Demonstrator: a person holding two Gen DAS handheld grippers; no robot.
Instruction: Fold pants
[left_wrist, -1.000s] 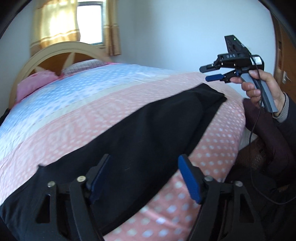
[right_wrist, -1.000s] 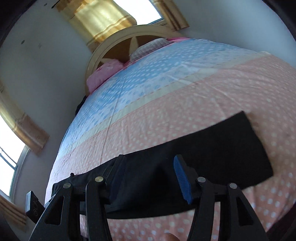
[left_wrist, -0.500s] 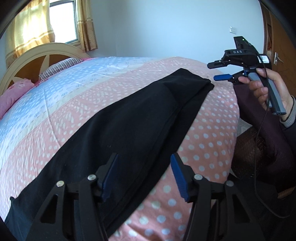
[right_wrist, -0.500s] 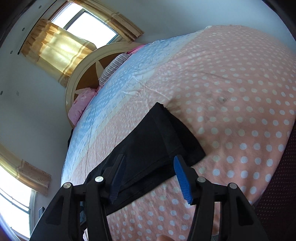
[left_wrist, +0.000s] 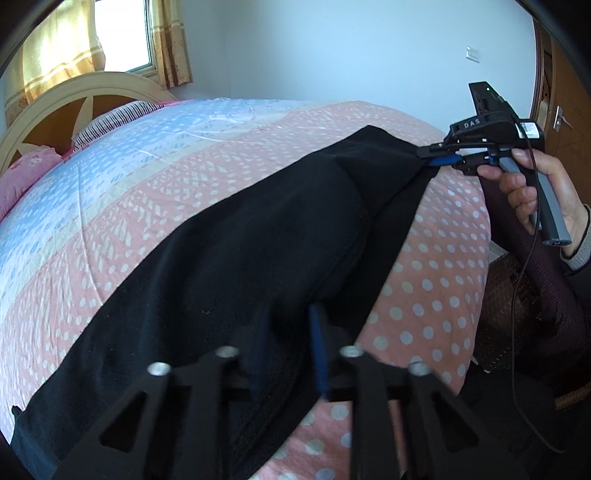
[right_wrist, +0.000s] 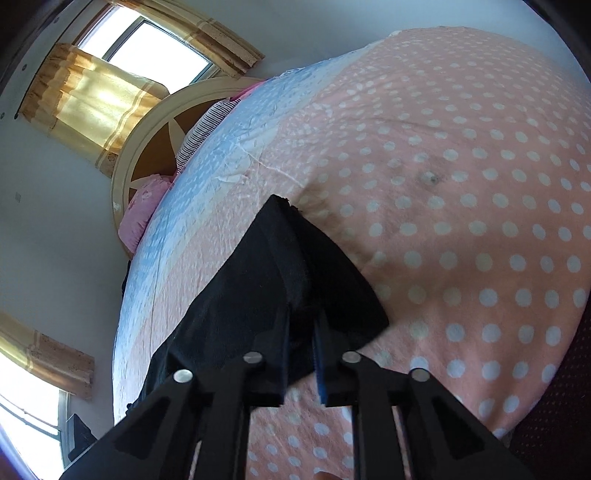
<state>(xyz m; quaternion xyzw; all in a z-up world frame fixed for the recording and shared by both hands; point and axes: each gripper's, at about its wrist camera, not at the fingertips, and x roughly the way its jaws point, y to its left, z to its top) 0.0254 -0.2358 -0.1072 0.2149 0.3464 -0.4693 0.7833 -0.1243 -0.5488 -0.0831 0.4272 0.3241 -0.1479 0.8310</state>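
1. The left claw (left_wrist: 286, 345) is closing, its blue pads pinched on a raised fold of the black pants (left_wrist: 229, 251); cloth fills the narrow gap between the jaws.
2. This grip sits close to the near edge of the bed (left_wrist: 436, 280), roughly midway along the garment in the left wrist view.
3. The right claw (right_wrist: 300, 334) is closing too, its jaws clamped on the end of the pants (right_wrist: 266, 280), where the fabric bunches up into a ridge between the pads.
4. In the left wrist view the right claw (left_wrist: 437, 157) is seen from the side at the far end of the pants, near the right edge of the bed, with the cloth pulled up to a point at its tip.
5. A hand (left_wrist: 532, 192) grips that claw's grey handle, and a thin black cable hangs from it.
6. The pants lie as a long dark strip along the near side of the bed, on the pink dotted band of the cover, lifted slightly at both gripped spots.
7. Further across the bed the cover turns cream, then blue.
8. At the head end stand a rounded headboard (left_wrist: 92, 96), a striped pillow (left_wrist: 114, 118) and a pink pillow (left_wrist: 26, 177).
9. Behind them is a window (left_wrist: 122, 33) with yellow curtains (left_wrist: 55, 48).
10. A brown door (left_wrist: 561, 110) stands at the right edge of the left wrist view.
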